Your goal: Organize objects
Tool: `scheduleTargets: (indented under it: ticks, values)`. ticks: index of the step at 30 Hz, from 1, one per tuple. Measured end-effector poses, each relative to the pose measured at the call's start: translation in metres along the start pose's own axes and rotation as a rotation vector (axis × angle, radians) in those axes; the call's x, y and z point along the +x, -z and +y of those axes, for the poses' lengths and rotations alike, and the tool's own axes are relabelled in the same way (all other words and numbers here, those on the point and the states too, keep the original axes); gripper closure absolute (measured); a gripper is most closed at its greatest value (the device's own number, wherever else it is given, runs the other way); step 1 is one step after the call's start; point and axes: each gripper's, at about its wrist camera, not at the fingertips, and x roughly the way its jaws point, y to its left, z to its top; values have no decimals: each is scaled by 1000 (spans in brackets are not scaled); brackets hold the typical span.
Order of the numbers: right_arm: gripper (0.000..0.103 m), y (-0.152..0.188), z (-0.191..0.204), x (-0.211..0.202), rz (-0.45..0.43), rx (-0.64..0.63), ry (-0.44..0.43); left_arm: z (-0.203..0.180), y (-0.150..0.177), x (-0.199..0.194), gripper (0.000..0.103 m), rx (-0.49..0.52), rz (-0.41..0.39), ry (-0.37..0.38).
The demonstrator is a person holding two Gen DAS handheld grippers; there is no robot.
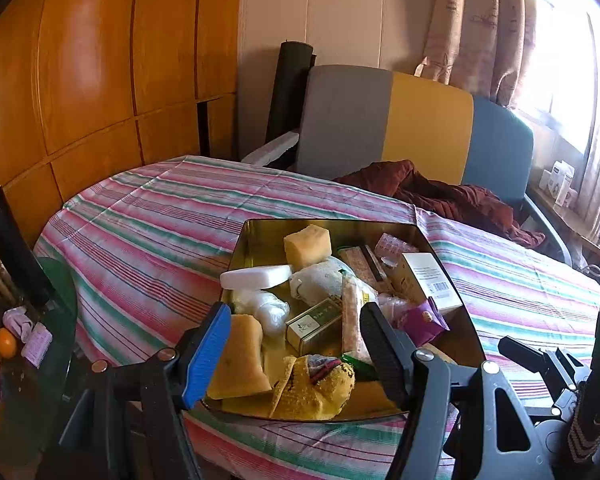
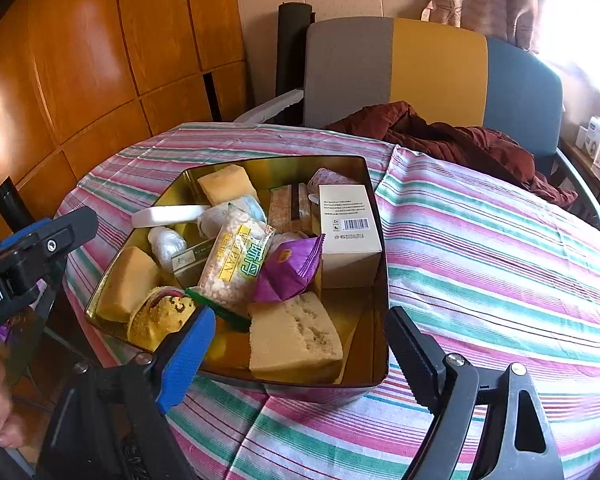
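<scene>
A bench under striped cloth (image 2: 480,248) carries a gold tin (image 2: 376,360) crowded with packets. Your right hand-held gripper (image 2: 300,356), released and empty, hovers at its near rim, the beige sponge block (image 2: 296,336) just ahead. Your left hand-held gripper (image 1: 296,344), also released and empty, hangs over the tin's left corner.

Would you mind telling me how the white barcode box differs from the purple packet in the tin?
The white barcode box is rigid, rectangular and plain; the purple packet is soft, crinkled and bright. The box is larger and stands against the tin's right wall; the packet leans beside it. Both lie inside the tin.
</scene>
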Motion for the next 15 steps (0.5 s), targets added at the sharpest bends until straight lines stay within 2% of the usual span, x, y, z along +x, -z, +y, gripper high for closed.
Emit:
scheduleTargets:
  ticks: [15]
  values:
    - [16,-2,-3,-2,-19,5,3,-1,-1,-1,36,12,-17,-3]
